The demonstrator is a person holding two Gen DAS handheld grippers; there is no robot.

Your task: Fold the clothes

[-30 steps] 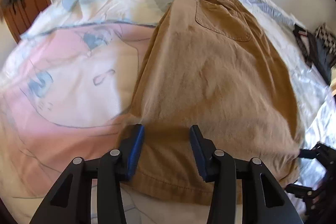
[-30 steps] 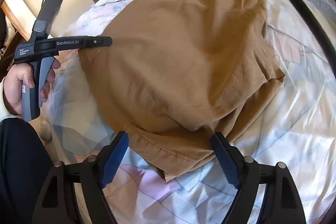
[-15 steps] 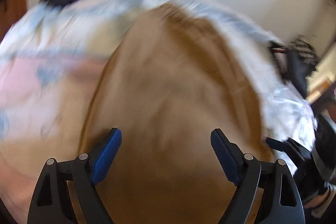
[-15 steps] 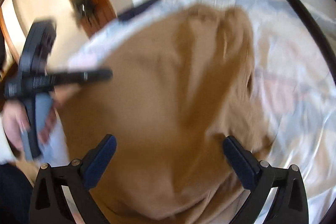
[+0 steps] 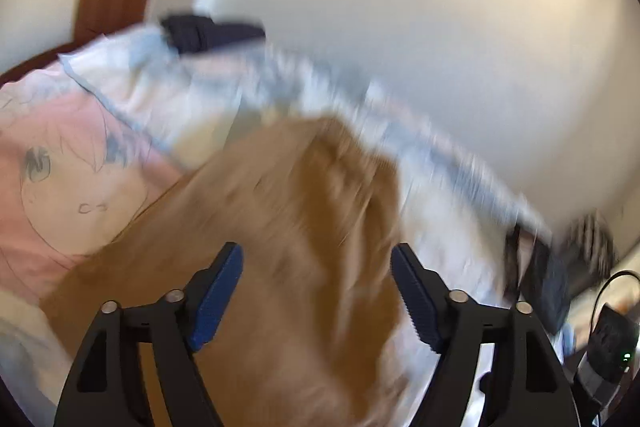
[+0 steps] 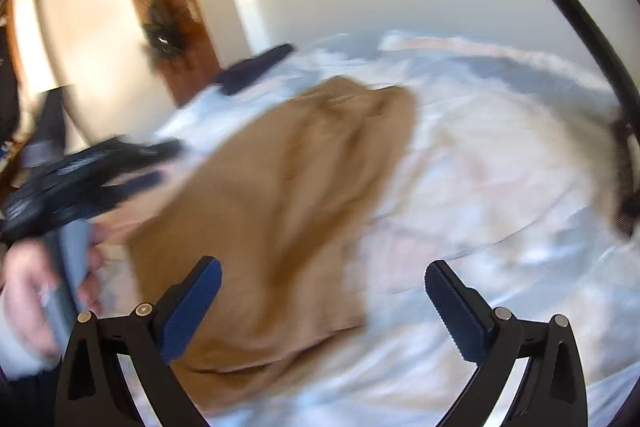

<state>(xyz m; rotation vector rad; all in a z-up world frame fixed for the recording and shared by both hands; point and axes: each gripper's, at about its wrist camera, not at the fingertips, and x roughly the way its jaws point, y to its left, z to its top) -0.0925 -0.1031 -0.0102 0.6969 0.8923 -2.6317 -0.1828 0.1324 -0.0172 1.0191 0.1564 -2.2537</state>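
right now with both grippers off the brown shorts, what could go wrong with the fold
1. Both grippers are open and hold nothing: the left gripper and right gripper hang over the brown shorts, so the fold rests loose and may slip on the soft bedspread.
2. The near hem looks uneven in the right wrist view, though blur hides detail; a crooked edge could carry into the next fold.
3. The grippers work close together and might collide.

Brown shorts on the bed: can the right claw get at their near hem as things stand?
Probably yes: the right claw is open and empty, the brown shorts lie uncovered on the bed, nothing between.
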